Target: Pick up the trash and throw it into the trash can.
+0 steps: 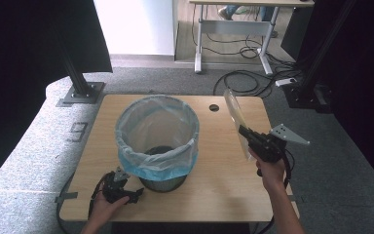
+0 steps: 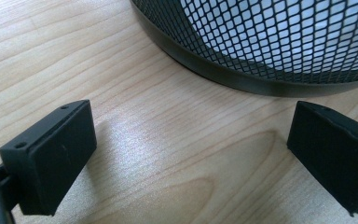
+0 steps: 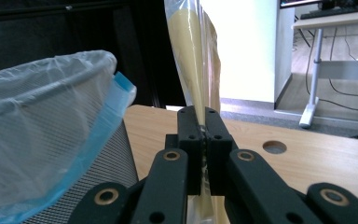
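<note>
right tongs (image 3: 204, 135) raised, pinching clear packet (image 3: 193, 60), left tongs (image 2: 191, 154) wide, low on table (image 2: 51, 51)

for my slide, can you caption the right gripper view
Right gripper shut on a clear flat packet, held upright beside the bag-lined mesh bin.

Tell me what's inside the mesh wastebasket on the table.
A translucent blue-tinted liner bag lines the mesh wastebasket and folds over its rim. Through it the dark bottom shows; nothing else is clearly visible inside, though the near wall hides part.
</note>
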`<state>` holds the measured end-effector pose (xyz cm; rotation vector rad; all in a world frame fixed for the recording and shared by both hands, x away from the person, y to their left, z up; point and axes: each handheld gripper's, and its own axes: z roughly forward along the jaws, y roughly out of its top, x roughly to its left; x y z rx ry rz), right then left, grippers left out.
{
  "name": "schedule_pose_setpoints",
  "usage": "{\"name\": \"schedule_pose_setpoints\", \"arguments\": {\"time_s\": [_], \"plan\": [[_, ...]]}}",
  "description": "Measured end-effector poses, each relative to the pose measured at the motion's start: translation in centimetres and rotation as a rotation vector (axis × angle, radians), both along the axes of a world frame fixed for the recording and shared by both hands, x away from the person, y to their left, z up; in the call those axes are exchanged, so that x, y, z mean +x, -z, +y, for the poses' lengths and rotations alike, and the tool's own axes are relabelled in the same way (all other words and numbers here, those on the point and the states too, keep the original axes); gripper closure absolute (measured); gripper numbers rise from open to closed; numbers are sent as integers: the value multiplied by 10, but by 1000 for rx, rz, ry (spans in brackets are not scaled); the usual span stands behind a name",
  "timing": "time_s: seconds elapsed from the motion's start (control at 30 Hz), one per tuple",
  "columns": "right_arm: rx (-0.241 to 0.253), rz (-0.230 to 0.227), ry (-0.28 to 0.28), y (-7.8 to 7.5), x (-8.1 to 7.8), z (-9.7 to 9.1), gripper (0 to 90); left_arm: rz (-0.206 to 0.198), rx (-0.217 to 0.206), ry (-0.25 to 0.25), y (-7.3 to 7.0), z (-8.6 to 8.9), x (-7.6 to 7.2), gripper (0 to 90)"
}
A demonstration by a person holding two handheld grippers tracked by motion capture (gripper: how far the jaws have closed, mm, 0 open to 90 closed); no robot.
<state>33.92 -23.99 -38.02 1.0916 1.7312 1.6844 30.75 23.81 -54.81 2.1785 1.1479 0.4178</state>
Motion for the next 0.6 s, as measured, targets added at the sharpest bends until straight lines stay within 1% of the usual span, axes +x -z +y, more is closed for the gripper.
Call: {"name": "schedule_pose_setpoints", "arguments": {"time_s": [0.17,0.2,0.43,0.47,0.6], "plan": [[10,-9,-13,-6,-1,3,880,0,0,0,0,0,0,10],[21,-14,-15,-8,-1,3,880,0,0,0,0,0,0,10],[29,-28,-23,-17,-2,4,880,0,0,0,0,0,0,10],[43,-33,-24,-20,-3,5,880,0,0,0,0,0,0,10],[43,-39,-31,-25,-3,7,880,0,0,0,0,0,0,10]]}}
